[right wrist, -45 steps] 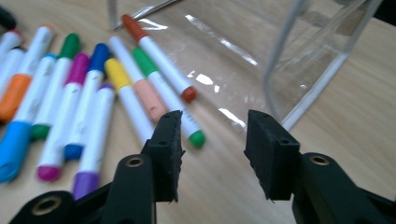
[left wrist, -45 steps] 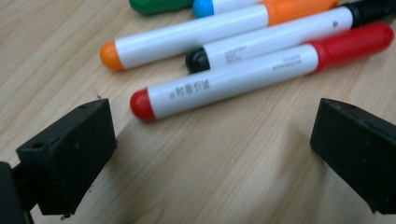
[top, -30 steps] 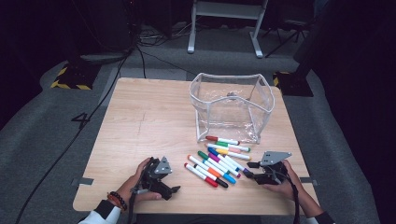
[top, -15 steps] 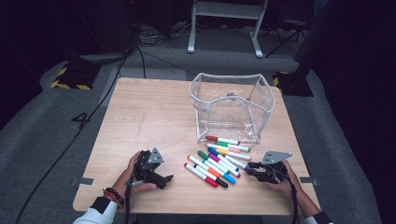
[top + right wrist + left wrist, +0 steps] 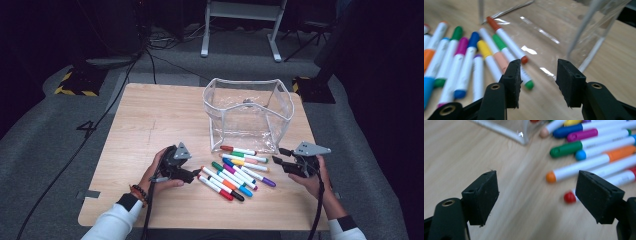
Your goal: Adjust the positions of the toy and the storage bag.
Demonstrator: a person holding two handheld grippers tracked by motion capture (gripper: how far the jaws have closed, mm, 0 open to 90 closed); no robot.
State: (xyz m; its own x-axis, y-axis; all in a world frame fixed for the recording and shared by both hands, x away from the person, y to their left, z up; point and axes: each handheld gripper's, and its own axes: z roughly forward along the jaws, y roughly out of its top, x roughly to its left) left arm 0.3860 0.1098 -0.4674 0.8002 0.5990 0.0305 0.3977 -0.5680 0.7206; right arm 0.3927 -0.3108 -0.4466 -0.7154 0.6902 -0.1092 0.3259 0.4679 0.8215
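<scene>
The left gripper (image 5: 192, 175) has moved up to the markers (image 5: 235, 175). Its jaws have just been closing but stand spread, nothing between them. The right gripper (image 5: 279, 155) has been opening, also empty, so no pick has begun. On the table (image 5: 150, 120) lie about ten markers beside one clear pouch (image 5: 215, 120).

The pale wooden worktop (image 5: 150, 125) has a matt, faintly streaked grain. On it stands a clear, glossy plastic pouch with white-edged seams (image 5: 248, 117), its soft walls catching bright glints (most plainly in the right gripper view). The felt-tip markers with white barrels and coloured caps (image 5: 235, 175) are smooth plastic with a mild sheen. Each black hand-held gripper (image 5: 192, 175) (image 5: 278, 156) looks like matt plastic, its pads (image 5: 486, 195) dull and slightly grainy. The floor (image 5: 60, 150) is grey, rough carpet.
</scene>
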